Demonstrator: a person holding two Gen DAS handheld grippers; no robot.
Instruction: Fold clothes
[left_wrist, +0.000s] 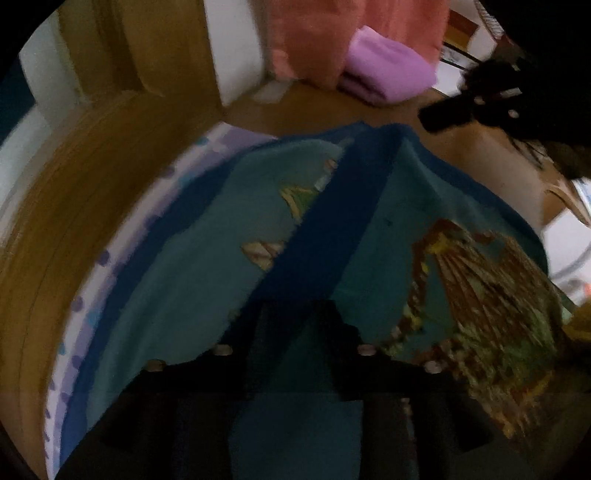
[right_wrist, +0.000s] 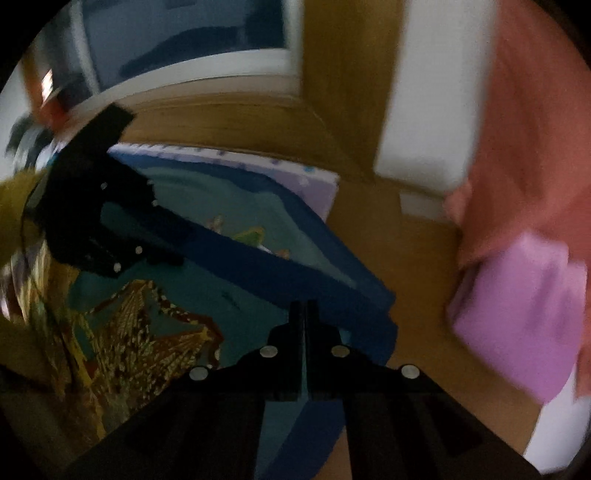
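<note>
Shirt (left_wrist: 207, 236) spread on floor (left_wrist: 66, 192) for folding. Right gripper (right_wrist: 303, 314) clamped on hem; left gripper (left_wrist: 293, 325) jaws narrow, grip unclear. Purple stack (left_wrist: 388, 66) set beyond shirt.

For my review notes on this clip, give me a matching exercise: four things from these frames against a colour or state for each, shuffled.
Things:
1. folded towel
2. shirt
3. right gripper
4. table

Colour or state:
A. shut on cloth
B. teal with blue bands and a print
C. yellowish wood
D. lilac

Pairs: 1-D, 2-B, 3-A, 4-C
</note>
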